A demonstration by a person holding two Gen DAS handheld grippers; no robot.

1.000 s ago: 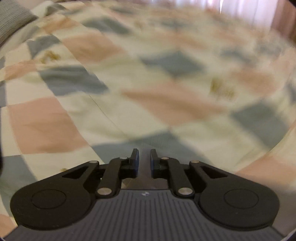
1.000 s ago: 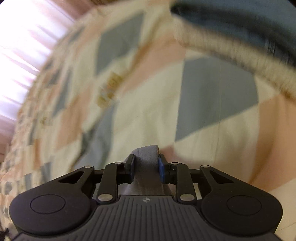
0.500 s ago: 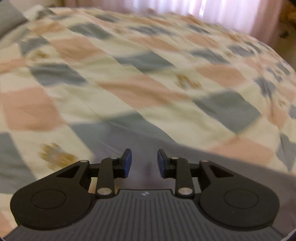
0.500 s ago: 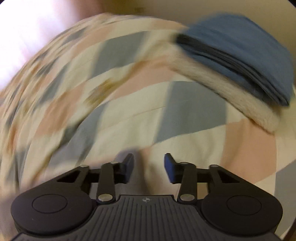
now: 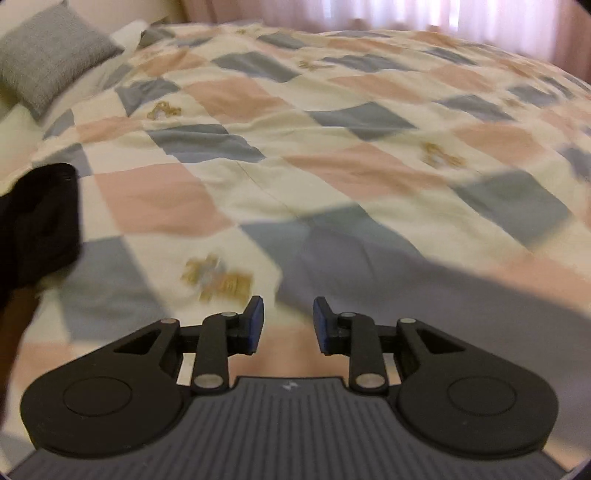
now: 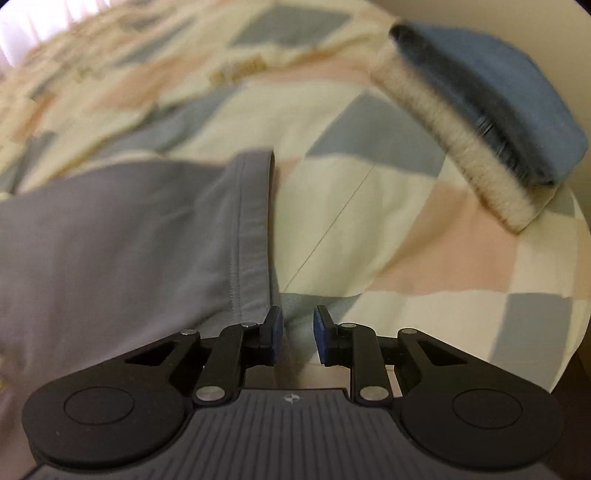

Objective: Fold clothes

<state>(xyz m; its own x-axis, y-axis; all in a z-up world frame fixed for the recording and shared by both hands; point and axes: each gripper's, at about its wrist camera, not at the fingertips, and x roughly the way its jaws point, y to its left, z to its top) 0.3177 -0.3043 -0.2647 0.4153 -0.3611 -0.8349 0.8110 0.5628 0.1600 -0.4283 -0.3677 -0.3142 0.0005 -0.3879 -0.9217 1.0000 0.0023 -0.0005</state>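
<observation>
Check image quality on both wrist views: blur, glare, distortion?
Left wrist: quilt motion-smeared, worst near the gripper; curtains blown out by backlight; fisheye bows the bed; dark blob at left edge unidentifiable. Right wrist: grey garment and folded stack streaked; gripper sharp; corners vignetted.

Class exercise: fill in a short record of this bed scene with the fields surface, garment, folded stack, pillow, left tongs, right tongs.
surface: patchwork bedspread in cream, pink and grey-blue
garment: grey garment lying flat on the bedspread, hemmed edge toward the right tongs
folded stack: blue folded item on top of a cream fleecy one, far right
pillow: grey pillow, far left
left tongs: open, nothing between them
right tongs: open, empty, just been closing
</observation>
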